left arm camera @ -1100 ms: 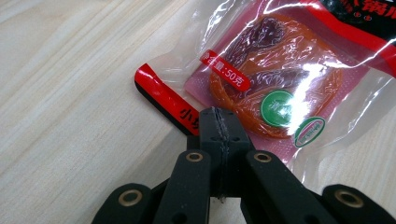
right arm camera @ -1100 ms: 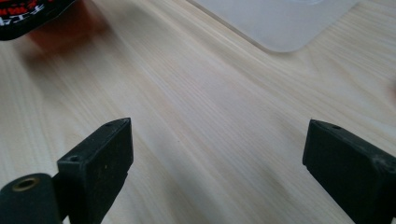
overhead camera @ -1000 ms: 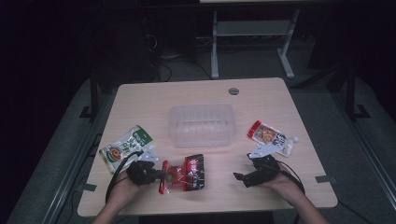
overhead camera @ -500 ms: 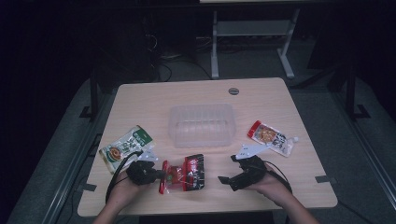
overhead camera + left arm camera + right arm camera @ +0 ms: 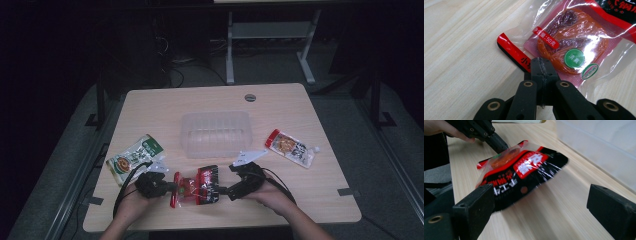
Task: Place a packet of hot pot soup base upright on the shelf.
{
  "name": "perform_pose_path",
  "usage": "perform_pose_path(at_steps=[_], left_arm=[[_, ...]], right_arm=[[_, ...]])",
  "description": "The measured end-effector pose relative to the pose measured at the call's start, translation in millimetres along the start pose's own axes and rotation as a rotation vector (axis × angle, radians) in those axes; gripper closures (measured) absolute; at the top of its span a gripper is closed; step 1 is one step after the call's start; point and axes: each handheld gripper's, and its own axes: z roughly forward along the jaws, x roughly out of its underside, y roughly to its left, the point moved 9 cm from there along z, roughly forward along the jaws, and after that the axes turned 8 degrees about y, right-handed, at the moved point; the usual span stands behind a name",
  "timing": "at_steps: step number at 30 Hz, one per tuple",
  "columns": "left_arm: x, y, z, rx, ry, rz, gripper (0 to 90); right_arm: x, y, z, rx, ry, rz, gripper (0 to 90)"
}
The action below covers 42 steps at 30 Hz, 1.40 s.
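Observation:
A red and black snack packet [image 5: 197, 186] lies near the table's front edge, with orange food showing through its clear end [image 5: 574, 45]. My left gripper [image 5: 540, 65] is shut on that clear end's sealed edge, and in the high view it sits just left of the packet [image 5: 171, 189]. In the right gripper view the packet [image 5: 524, 170] is tilted, its held end a little off the wood. My right gripper [image 5: 226, 192] is at the packet's right end, jaws open wide [image 5: 541, 212] and facing the packet without touching it.
A clear plastic container [image 5: 215, 132] stands at the table's middle, just behind the packet. A green and white packet [image 5: 132, 159] lies at the front left and a red and white one [image 5: 292, 147] at the right. The table's front edge [image 5: 220, 225] is close below both hands.
My right gripper has moved left from beside the red and white packet to the right end of the red and black packet. The left gripper and its packet have stayed put.

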Motion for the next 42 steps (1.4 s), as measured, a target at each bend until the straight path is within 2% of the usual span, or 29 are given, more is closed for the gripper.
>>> perform_pose_path(at_steps=[1, 6, 10, 13, 14, 18, 25, 26, 29, 33, 39, 42], left_arm=[[0.1, 0.0, 0.0, -0.002, 0.001, 0.002, 89.5], [0.2, -0.1, 0.0, -0.003, 0.000, 0.000, 89.5], [0.5, 0.3, -0.2, -0.002, -0.001, -0.002, 89.6], [0.6, 0.2, -0.2, -0.003, -0.002, -0.005, 89.6], [0.6, 0.2, -0.1, -0.003, -0.001, -0.004, 89.6], [0.6, 0.1, -0.2, -0.005, -0.001, -0.006, 89.6], [1.0, 0.1, -0.1, -0.007, -0.008, -0.014, 89.6], [0.9, 0.0, -0.1, -0.008, -0.009, -0.014, 89.6], [1.2, 0.4, -0.2, -0.016, -0.001, -0.007, 89.7], [0.8, -0.1, 0.1, -0.016, -0.010, -0.017, 89.7], [1.4, -0.1, -0.1, -0.026, -0.007, -0.011, 89.8], [1.4, 0.2, 0.0, -0.022, -0.014, -0.016, 89.8]], right_arm=[[-2.9, 2.4, 7.0, -0.012, -0.001, -0.002, 7.2], [-6.8, 7.2, 20.4, -0.036, 0.008, 0.020, 7.2], [-6.2, 11.1, 25.1, -0.050, 0.016, 0.020, 7.5], [-5.7, 16.5, 29.2, -0.079, 0.020, 0.030, 8.1], [-6.4, 18.5, 30.6, -0.084, 0.012, 0.036, 12.0], [-11.2, 21.3, 34.9, -0.111, -0.006, 0.050, 13.6], [-12.8, 23.9, 40.1, -0.101, 0.006, 0.043, 15.4], [-13.0, 23.5, 39.3, -0.097, 0.007, 0.051, 19.4], [-13.5, 22.1, 38.5, -0.094, 0.003, 0.058, 24.4], [-15.6, 21.4, 37.9, -0.081, -0.001, 0.053, 29.5], [-15.8, 23.3, 37.8, -0.092, 0.003, 0.057, 29.7], [-13.0, 23.4, 37.4, -0.110, 0.026, 0.067, 20.6]])
